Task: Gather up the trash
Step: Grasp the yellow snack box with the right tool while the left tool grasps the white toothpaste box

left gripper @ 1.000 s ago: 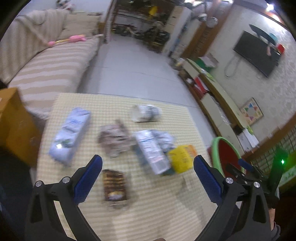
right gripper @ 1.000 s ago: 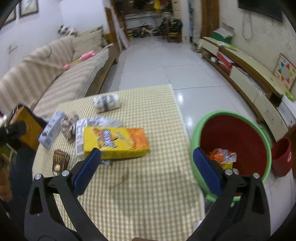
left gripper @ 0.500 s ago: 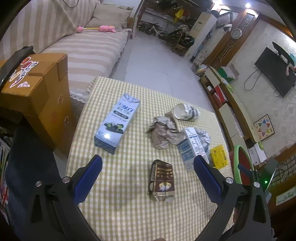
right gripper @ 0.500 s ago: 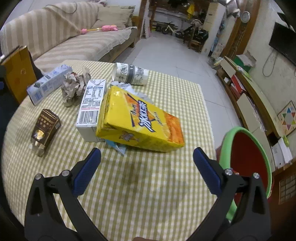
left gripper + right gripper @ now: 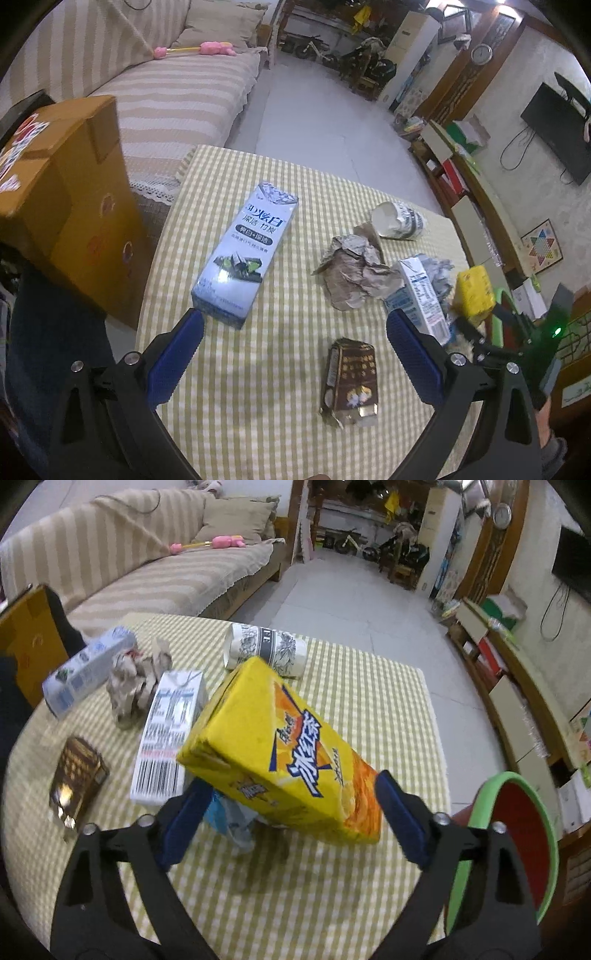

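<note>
My right tool (image 5: pixel 288 808) gapes wide around the tilted yellow iced-tea carton (image 5: pixel 280 753), its fingers not visibly pressing it; only this view shows the green-rimmed red bin (image 5: pixel 517 834) at 3 o'clock. My left tool (image 5: pixel 293 338) hangs wide above the worktop (image 5: pixel 258 369), toothpaste box (image 5: pixel 247 251) at 11 o'clock.

Blue-white carton (image 5: pixel 245 254): large print "3D 炫白", smaller line "深洁 竹炭" below it, left wrist view; lower lines too small to read.
Yellow box (image 5: pixel 284 757): big slanted blue characters "冰红茶", right wrist view; small logo above them not legible.
Paper cup (image 5: pixel 266 650), lying on its side: letters "FE" on the dark band.
White carton (image 5: pixel 170 734): barcode and dense print, unreadable.
Brown packet (image 5: pixel 351 380): text not legible.
</note>
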Tool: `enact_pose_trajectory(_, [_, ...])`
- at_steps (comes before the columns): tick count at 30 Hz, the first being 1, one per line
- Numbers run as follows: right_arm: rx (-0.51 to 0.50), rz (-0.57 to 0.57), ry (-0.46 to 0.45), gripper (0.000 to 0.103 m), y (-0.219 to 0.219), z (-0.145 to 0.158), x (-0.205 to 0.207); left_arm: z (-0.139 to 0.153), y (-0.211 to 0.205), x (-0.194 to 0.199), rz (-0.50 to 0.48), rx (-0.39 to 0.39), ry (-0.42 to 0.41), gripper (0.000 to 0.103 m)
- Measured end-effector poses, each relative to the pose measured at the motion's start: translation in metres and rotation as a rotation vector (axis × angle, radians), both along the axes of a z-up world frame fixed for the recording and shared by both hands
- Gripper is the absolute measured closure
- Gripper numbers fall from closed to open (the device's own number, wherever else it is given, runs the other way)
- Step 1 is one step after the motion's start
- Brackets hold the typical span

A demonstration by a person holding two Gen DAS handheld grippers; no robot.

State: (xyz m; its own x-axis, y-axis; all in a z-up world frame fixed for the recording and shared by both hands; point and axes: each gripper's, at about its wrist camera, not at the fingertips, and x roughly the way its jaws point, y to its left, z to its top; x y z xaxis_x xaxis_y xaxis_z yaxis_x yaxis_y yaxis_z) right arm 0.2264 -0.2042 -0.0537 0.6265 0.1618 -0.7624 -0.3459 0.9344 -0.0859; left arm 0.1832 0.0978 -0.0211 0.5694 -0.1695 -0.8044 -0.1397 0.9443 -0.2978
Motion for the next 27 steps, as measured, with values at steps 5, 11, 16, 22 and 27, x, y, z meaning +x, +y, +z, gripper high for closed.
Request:
enact_pose_trajectory(5, [0.055,-0.009,0.042,0.034,-0.004,-0.001,0.020,-0.008,-0.002,0.018,-0.016,0.041,0.017,0.008])
enact_pose_trajectory(11, [0.079,-0.017,0.088,0.037,-0.003,-0.005,0.037,-0.021,0.005,0.038,-0.009,0.078,0.052,0.008])
enact_pose_trajectory(16, [0.058,-0.019,0.091,0.037,-0.002,-0.008,0.047,-0.030,0.012,0.050,0.007,0.097,0.082,0.008])
enact_pose_trajectory(22, [0.037,-0.031,0.104,0.037,-0.002,-0.011,0.056,-0.043,0.017,0.068,0.007,0.131,0.120,0.008])
enact_pose_trajectory(27, [0.050,-0.046,0.120,0.042,-0.007,-0.012,0.064,-0.055,0.019,0.078,-0.011,0.171,0.156,0.016])
